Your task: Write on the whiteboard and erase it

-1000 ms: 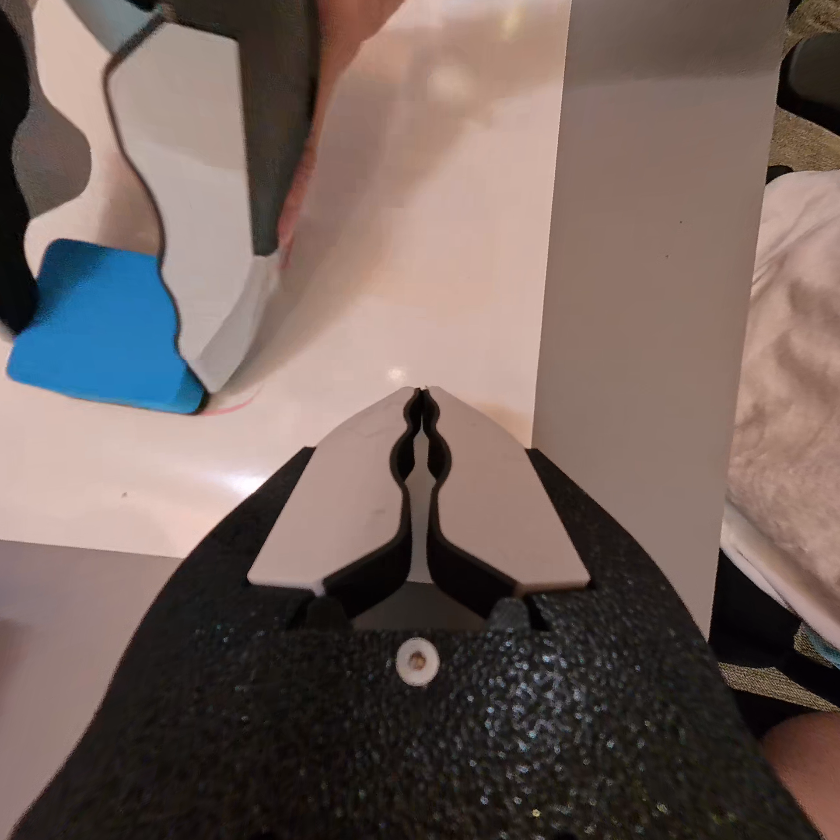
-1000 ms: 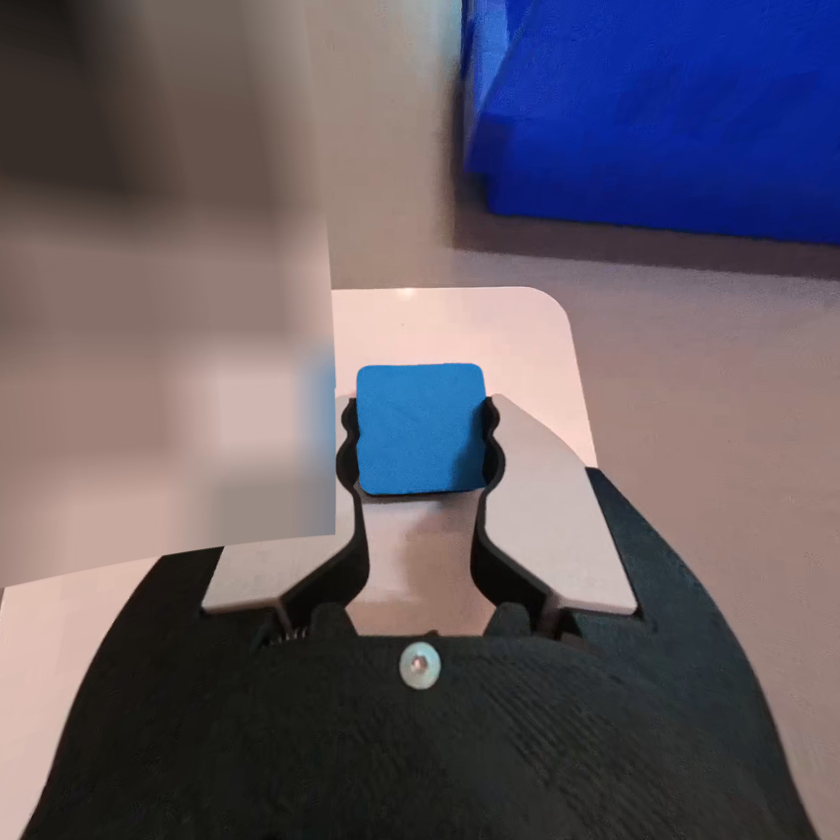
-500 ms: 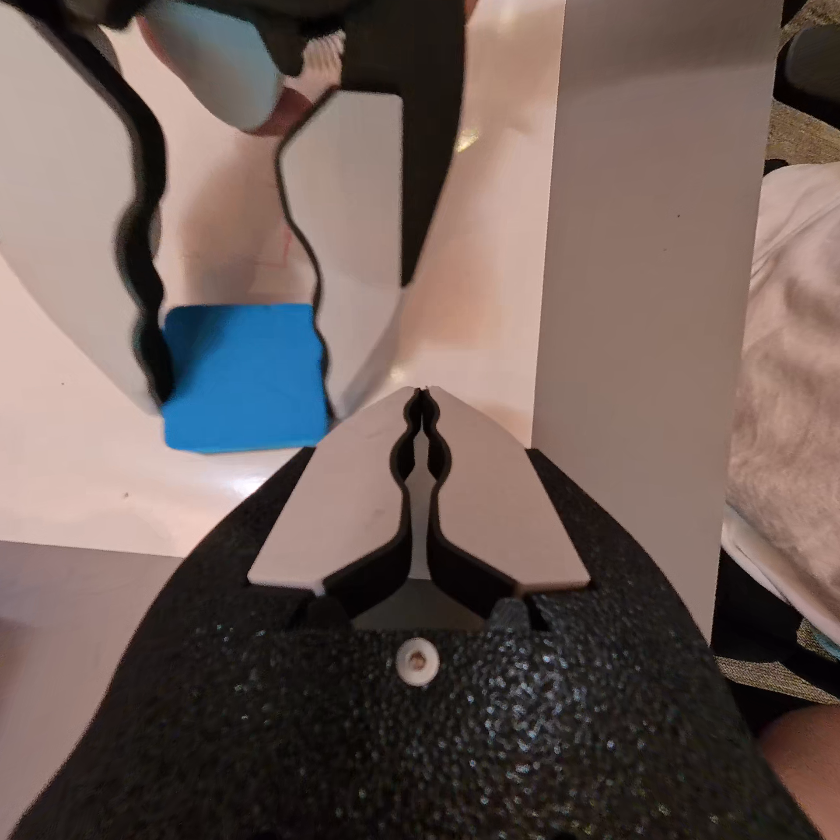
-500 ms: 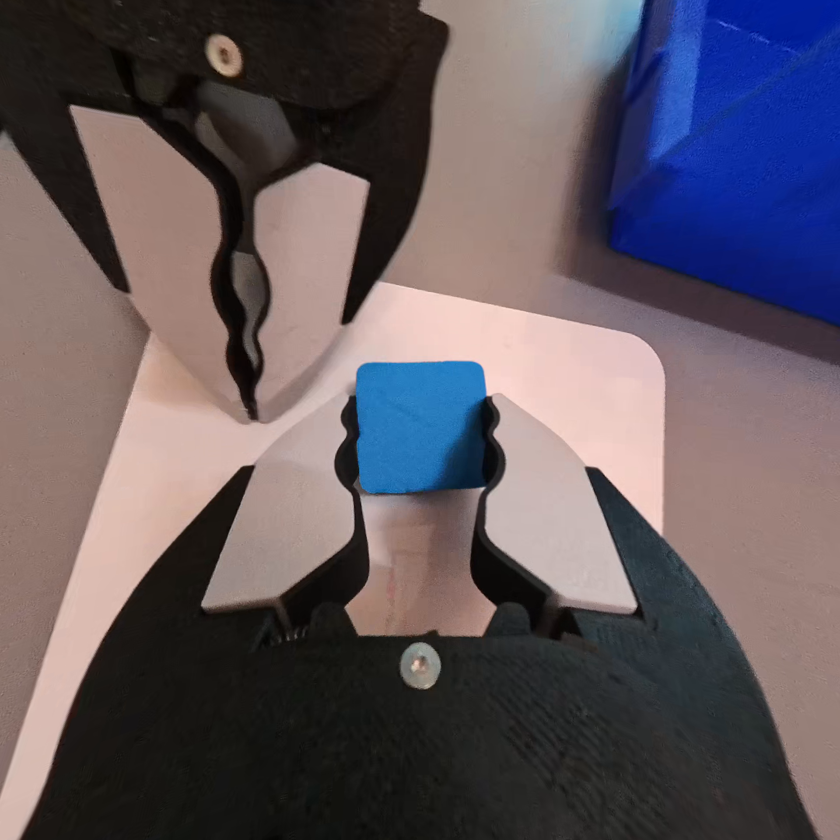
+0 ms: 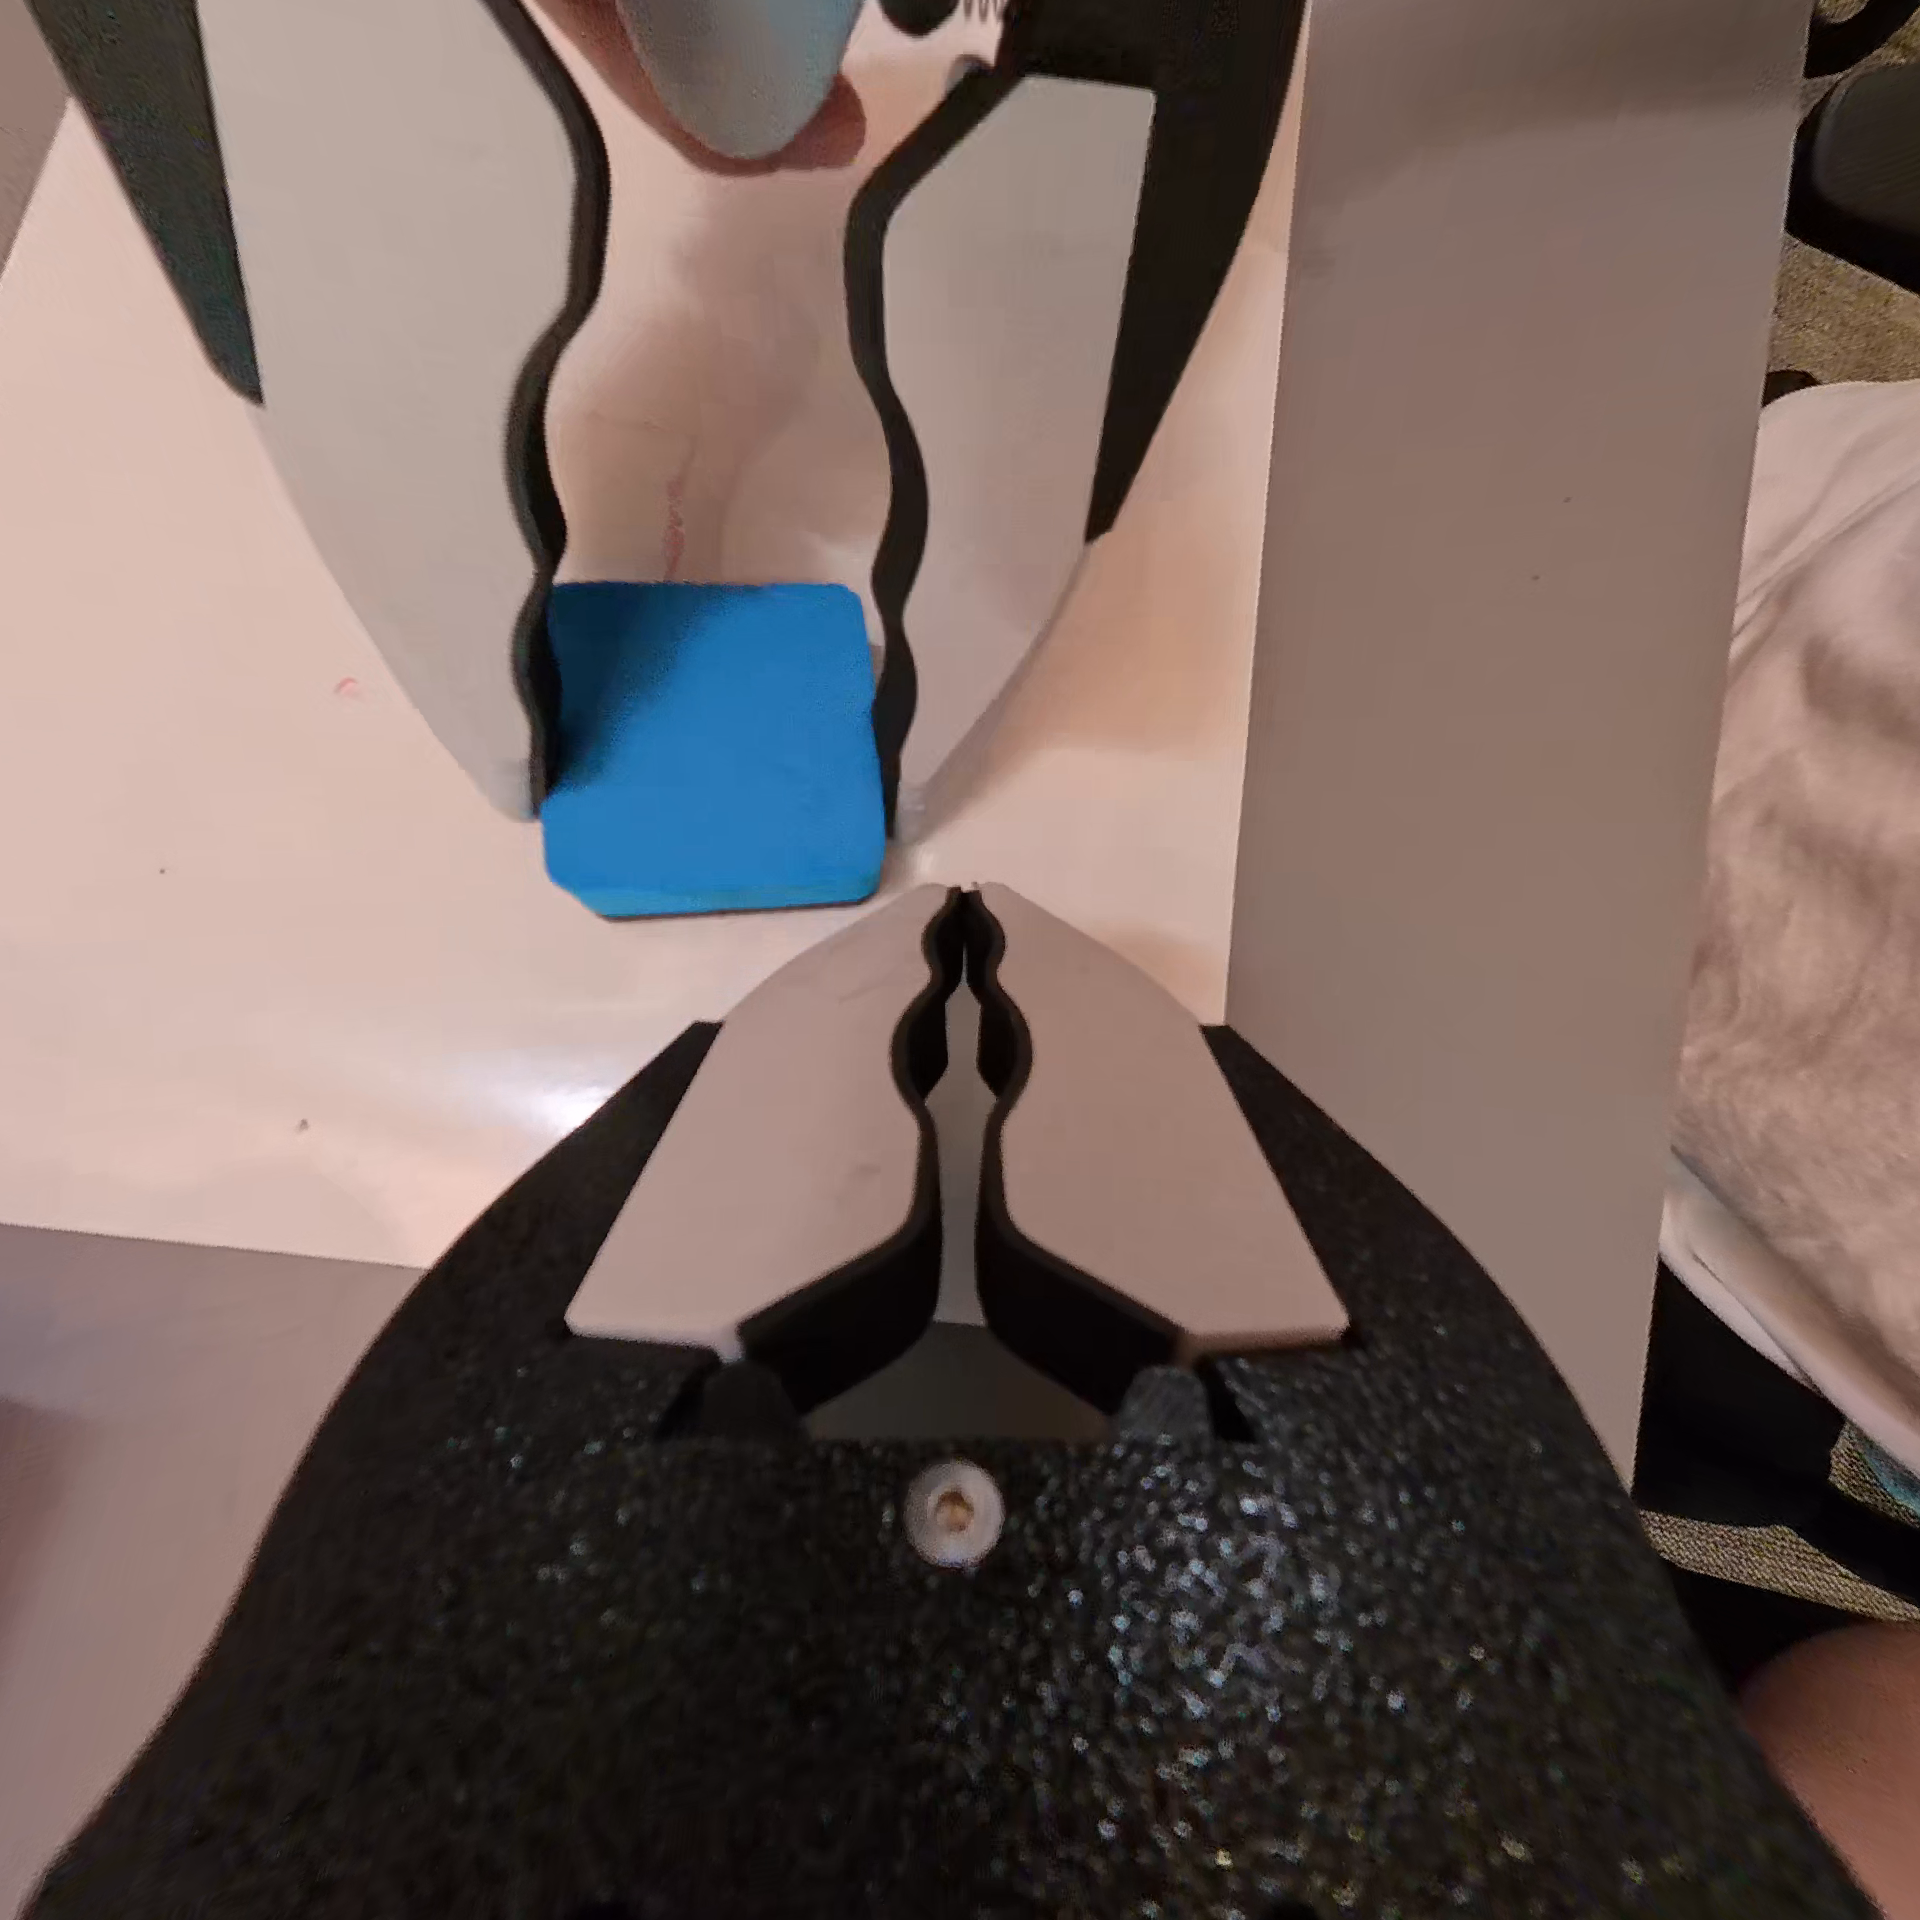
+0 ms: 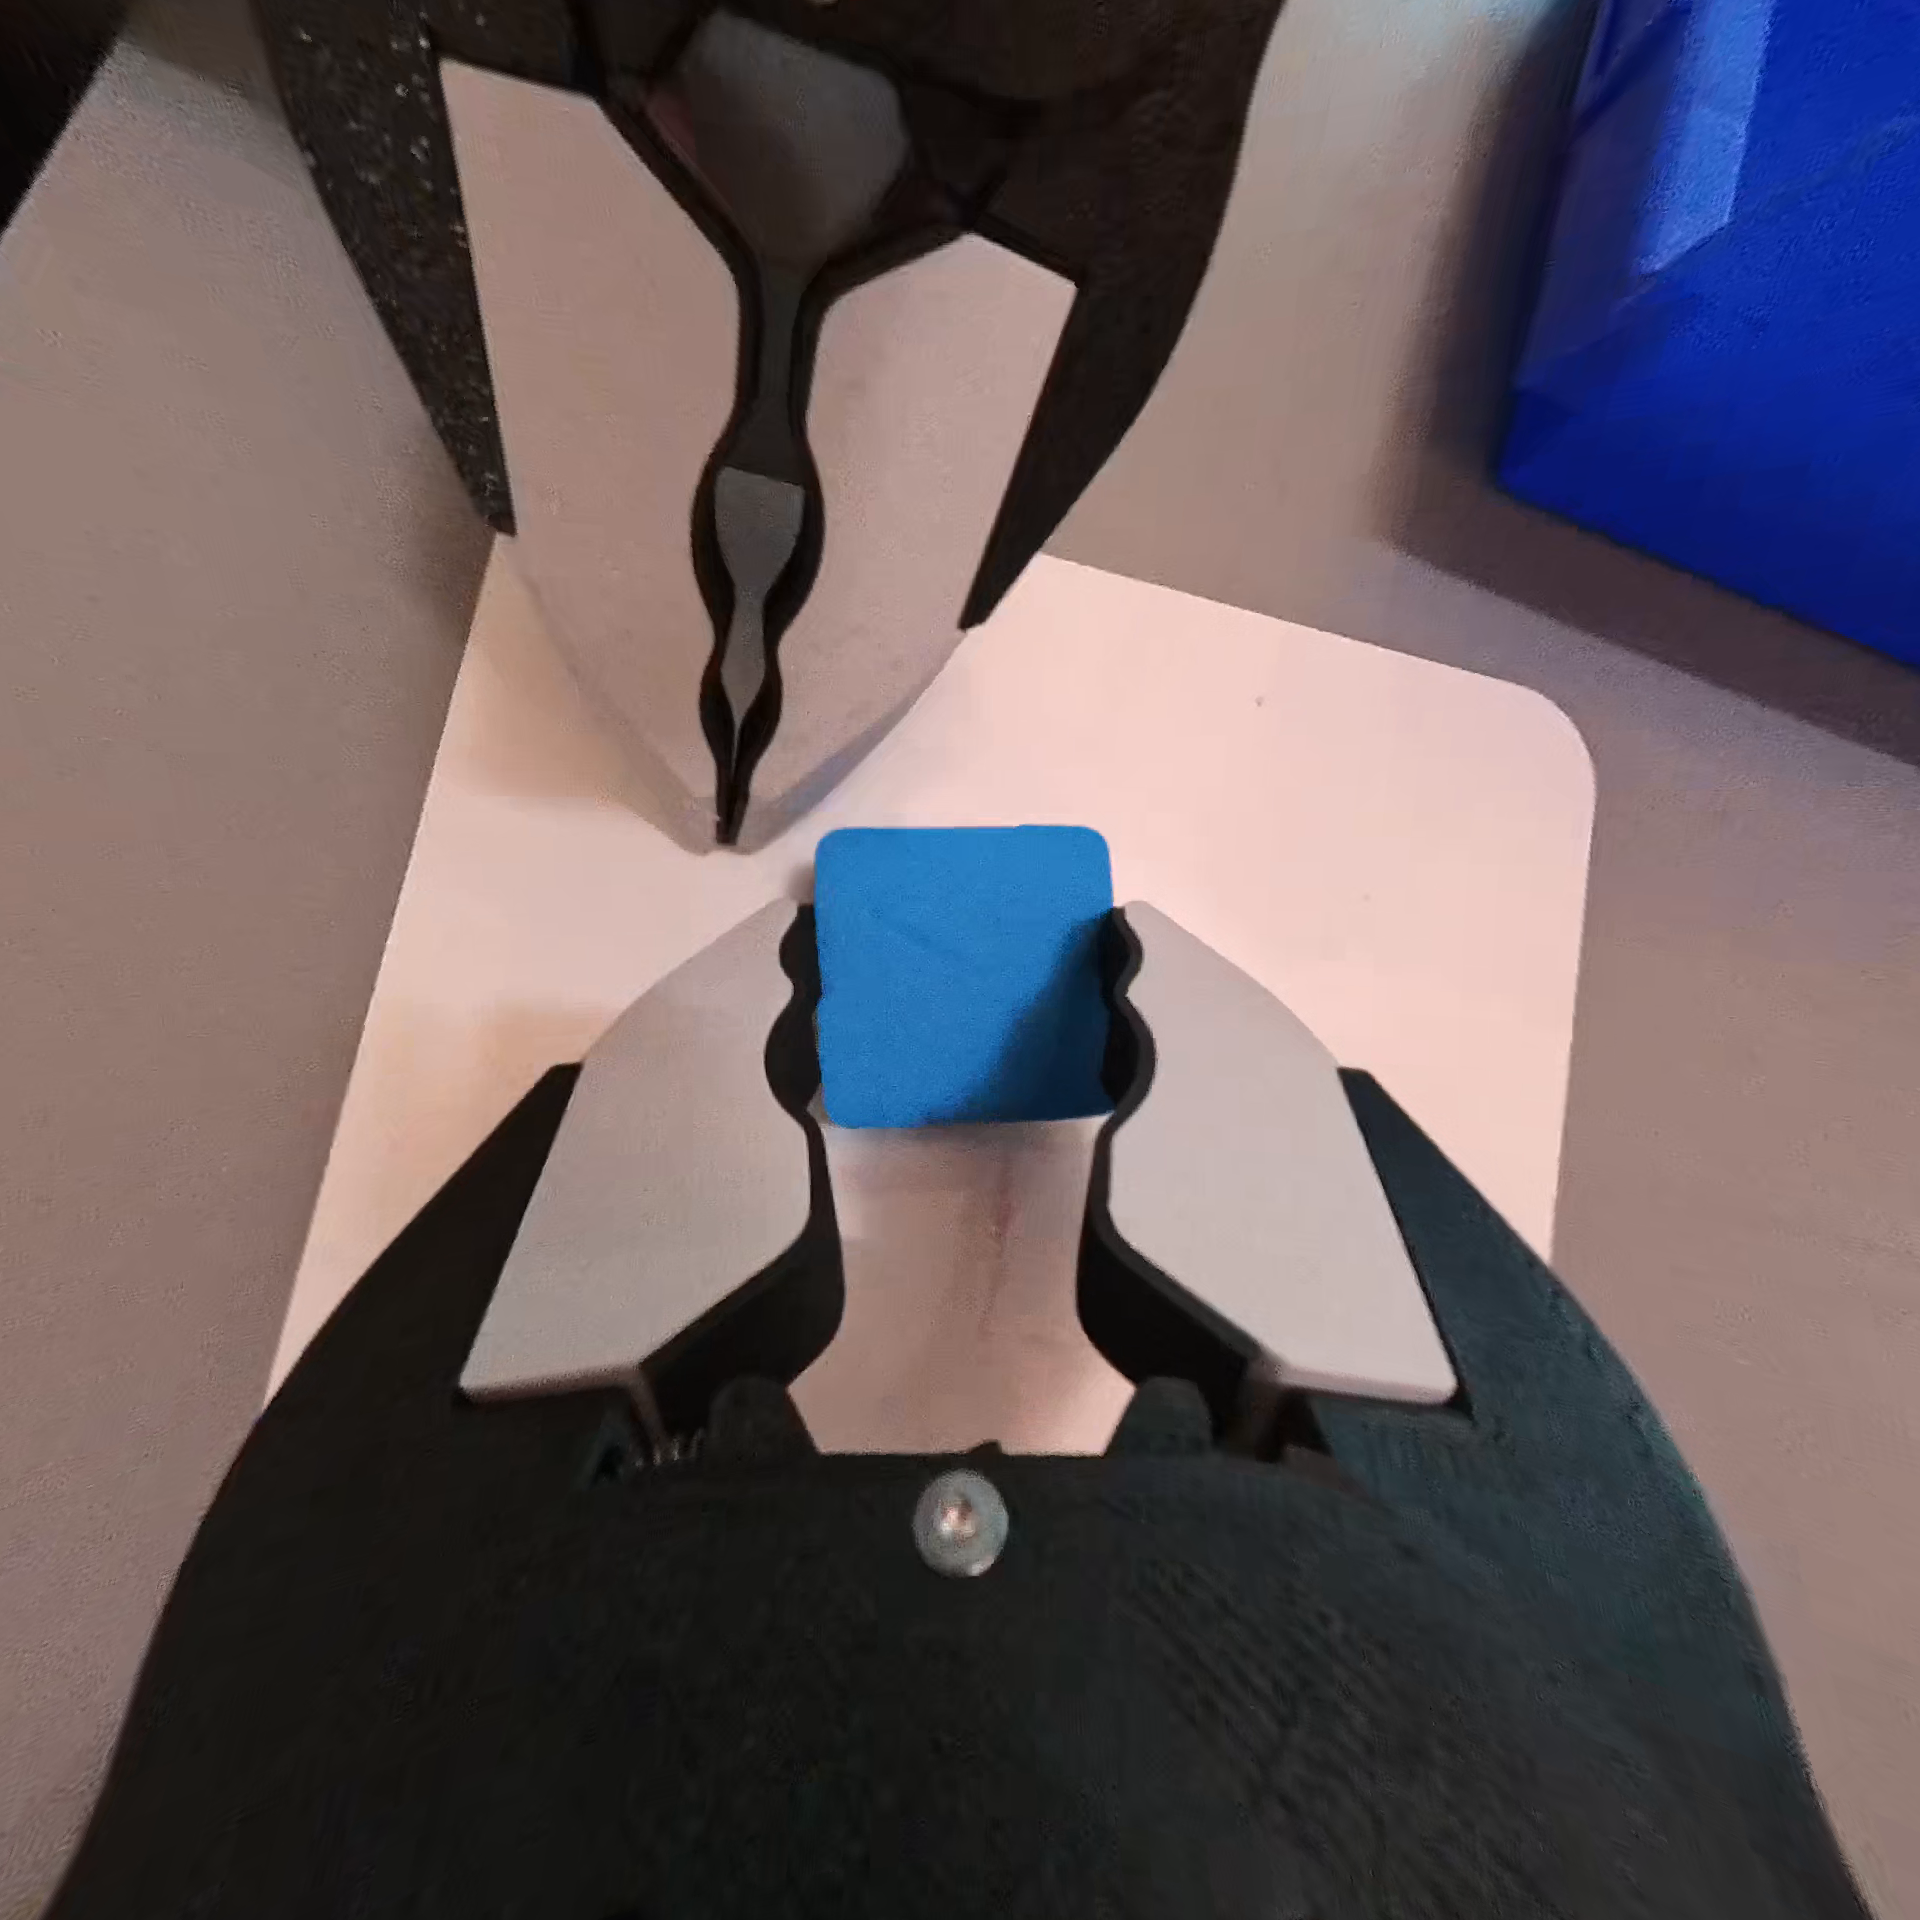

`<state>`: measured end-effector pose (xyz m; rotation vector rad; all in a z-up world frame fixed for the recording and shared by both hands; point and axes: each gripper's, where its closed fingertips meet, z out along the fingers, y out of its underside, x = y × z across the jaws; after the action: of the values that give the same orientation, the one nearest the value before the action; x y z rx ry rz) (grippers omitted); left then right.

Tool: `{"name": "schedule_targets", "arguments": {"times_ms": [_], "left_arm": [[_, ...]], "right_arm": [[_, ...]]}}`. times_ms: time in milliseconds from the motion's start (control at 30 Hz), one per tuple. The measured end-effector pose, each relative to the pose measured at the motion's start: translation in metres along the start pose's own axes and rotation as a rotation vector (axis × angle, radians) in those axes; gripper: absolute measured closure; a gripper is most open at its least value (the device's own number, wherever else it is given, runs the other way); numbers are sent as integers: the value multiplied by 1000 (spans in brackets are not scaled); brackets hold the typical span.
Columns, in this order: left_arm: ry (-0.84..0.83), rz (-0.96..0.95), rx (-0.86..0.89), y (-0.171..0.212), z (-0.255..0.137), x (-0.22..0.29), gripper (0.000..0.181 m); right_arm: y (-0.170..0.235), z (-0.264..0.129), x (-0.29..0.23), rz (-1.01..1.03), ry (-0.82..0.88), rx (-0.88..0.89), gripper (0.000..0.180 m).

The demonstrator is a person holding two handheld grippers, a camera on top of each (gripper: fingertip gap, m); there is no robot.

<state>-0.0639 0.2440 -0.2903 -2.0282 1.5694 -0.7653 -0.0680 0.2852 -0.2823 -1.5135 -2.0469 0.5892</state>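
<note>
Since a second ago the blue eraser (image 5: 712, 750) has slid rightward across the whiteboard (image 5: 208, 935), and now lies flat just ahead of the left gripper (image 5: 964, 891), whose tips are pressed together with nothing between them. The right gripper (image 6: 961, 914) pinches the eraser between its fingertips, over faint red smears on the board, which lies on the grey table (image 6: 187, 520).

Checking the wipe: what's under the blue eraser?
The blue eraser sits on the whiteboard; faint red traces show behind it. Whatever lies directly beneath is covered.
</note>
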Motion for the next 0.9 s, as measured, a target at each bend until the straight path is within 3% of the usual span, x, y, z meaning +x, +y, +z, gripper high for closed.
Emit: {"name": "schedule_targets", "arguments": {"times_ms": [133, 300, 367, 433, 567, 667, 733, 800, 900], "left_arm": [[-4, -5, 1, 0, 0, 0, 181], [0, -4, 0, 0, 0, 0, 181], [0, -9, 0, 0, 0, 0, 181], [-5, -9, 1, 0, 0, -1, 181], [-10, -7, 3, 0, 0, -1, 181], [-6, -18, 1, 0, 0, -1, 181], [-4, -34, 1, -1, 1, -2, 181], [-8, -31, 2, -1, 1, -2, 181], [-2, -37, 0, -2, 1, -2, 181]], "right_arm": [[14, -7, 26, 179, 67, 75, 127], [3, 0, 10, 13, 8, -13, 126], [14, -2, 37, 115, 112, -42, 126], [16, -7, 36, 207, 45, 74, 126], [55, -38, 23, 133, 89, -15, 126], [100, -73, 32, 346, 207, 39, 127], [107, -85, 18, 435, 170, 107, 127], [98, -82, -12, 311, 101, 118, 126], [125, -101, -9, 254, 210, -26, 127]]}}
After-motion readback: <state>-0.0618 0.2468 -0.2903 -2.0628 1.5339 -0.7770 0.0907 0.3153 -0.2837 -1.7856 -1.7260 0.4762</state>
